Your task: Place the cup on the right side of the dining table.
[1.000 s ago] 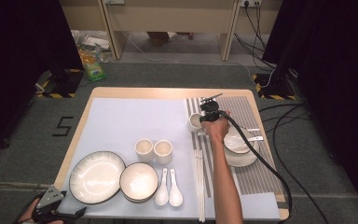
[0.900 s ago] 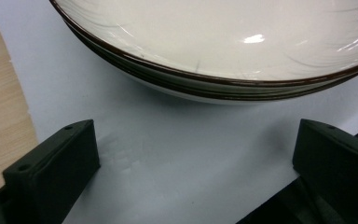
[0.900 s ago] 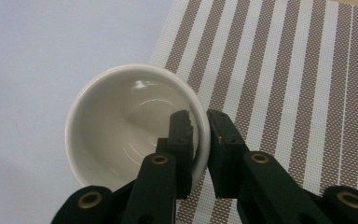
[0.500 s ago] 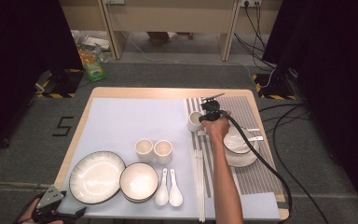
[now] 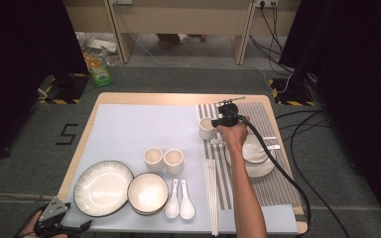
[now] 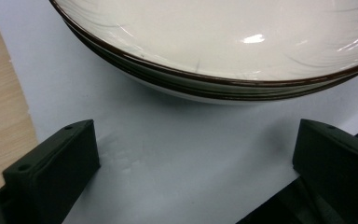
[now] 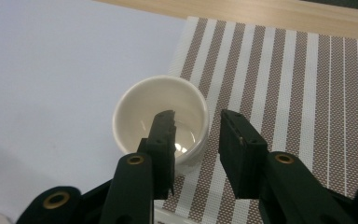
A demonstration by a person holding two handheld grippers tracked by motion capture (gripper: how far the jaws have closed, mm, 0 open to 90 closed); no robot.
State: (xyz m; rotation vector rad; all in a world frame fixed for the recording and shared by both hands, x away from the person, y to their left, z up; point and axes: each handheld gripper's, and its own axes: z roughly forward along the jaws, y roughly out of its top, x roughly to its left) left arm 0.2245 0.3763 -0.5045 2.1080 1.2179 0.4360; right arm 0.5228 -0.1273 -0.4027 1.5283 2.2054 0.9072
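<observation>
The right gripper (image 7: 196, 144) has just been opening; its jaws straddle the rim of the cup (image 7: 161, 121) on the striped mat (image 7: 284, 93), no longer pinching it. The left gripper (image 6: 191, 177) rests near the plate (image 6: 223, 42), jaws wide and empty.

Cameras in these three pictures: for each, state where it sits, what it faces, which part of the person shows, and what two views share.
High view: above the person's side, facing forward and down on the table; forearm and both tongs show.
Left gripper view: on the left tongs, low, facing the plate; open jaws show.
Right gripper view: on the right tongs, looking down at the cup; jaws just opening, one inside it.
Shared: cup, striped mat in high and right views.
</observation>
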